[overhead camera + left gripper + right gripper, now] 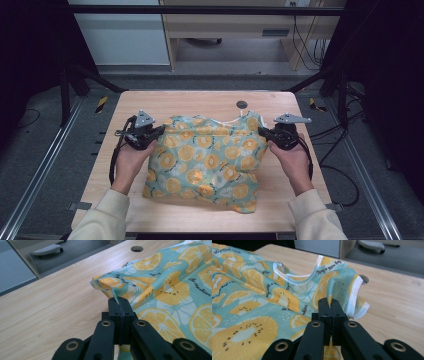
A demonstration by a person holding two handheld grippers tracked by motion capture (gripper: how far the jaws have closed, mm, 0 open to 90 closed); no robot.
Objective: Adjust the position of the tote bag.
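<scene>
A teal garment printed with orange slices (207, 160) lies rumpled across the middle of the wooden table (200, 102). At its upper left edge my left gripper (159, 131) is shut on the cloth; in the left gripper view the jaws (119, 301) pinch a thin fold of the garment (172, 287). On the other side my right gripper (262, 132) is shut on the upper right part. The right gripper view has the jaws (329, 302) clamped on the garment (257, 302) just below its white-trimmed neckline (297, 280). Both held corners are raised a little off the table.
A round cable hole (241, 104) sits in the table near its far edge, just beyond the garment. Bare wood runs along the left, right and near edges. Black frame legs and cables stand on the floor at both sides.
</scene>
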